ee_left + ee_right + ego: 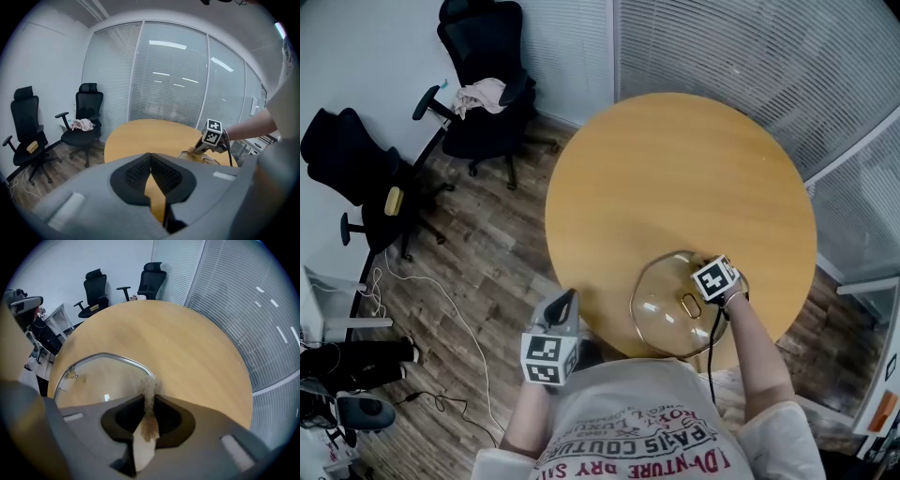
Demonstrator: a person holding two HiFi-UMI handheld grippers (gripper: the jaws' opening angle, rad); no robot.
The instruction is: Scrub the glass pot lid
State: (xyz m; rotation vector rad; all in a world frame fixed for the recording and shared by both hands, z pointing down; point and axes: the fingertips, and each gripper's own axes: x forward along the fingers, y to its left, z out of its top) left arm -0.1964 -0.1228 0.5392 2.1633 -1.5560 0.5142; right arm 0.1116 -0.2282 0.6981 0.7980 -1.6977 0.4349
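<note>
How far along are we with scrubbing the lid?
Done: the scrub pad is pinched in the right gripper, and the glass lid lies flat on the table. In hand: the pad's tip sits at the lid's rim. Left: scrubbing across the glass; how clean it is cannot be told. The left gripper is shut, empty and away from the lid.

Left gripper (566,302): head view, 7 o'clock; jaws closed together, empty, tips toward 12 o'clock.
Right gripper (150,400): head view, 4 o'clock; jaws clamped on a tan fibrous pad (150,422).
Left forearm (523,417): bare, rising from 6 o'clock.
Right forearm (757,345): bare, extended from 5 o'clock toward 11 o'clock.
</note>
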